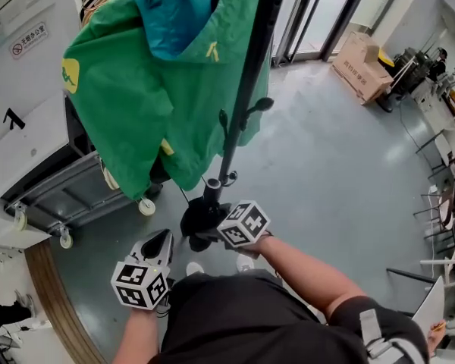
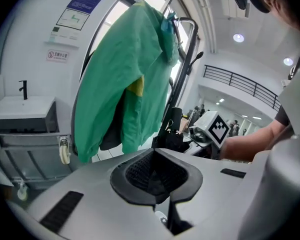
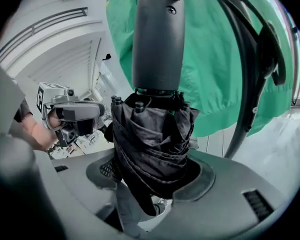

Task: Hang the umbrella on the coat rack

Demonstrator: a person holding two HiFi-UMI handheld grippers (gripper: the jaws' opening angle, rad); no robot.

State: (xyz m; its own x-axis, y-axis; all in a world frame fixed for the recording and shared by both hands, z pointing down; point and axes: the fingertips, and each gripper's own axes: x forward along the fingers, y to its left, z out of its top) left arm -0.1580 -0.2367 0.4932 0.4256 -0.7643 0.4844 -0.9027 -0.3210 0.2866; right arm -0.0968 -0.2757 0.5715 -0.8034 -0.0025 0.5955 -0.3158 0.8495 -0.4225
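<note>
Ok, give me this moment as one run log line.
right gripper: shut on umbrella | left gripper: shut, empty | umbrella: by coat rack pole, not yet hung | green jacket: on rack

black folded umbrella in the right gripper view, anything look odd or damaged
Nothing damaged. The black folded umbrella is clamped by its bunched fabric in the right gripper, grey handle outward, not yet on the black coat rack.

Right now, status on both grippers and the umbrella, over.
Left gripper shut, empty. Right gripper shut on umbrella, low beside coat rack. Green jacket on rack.
</note>
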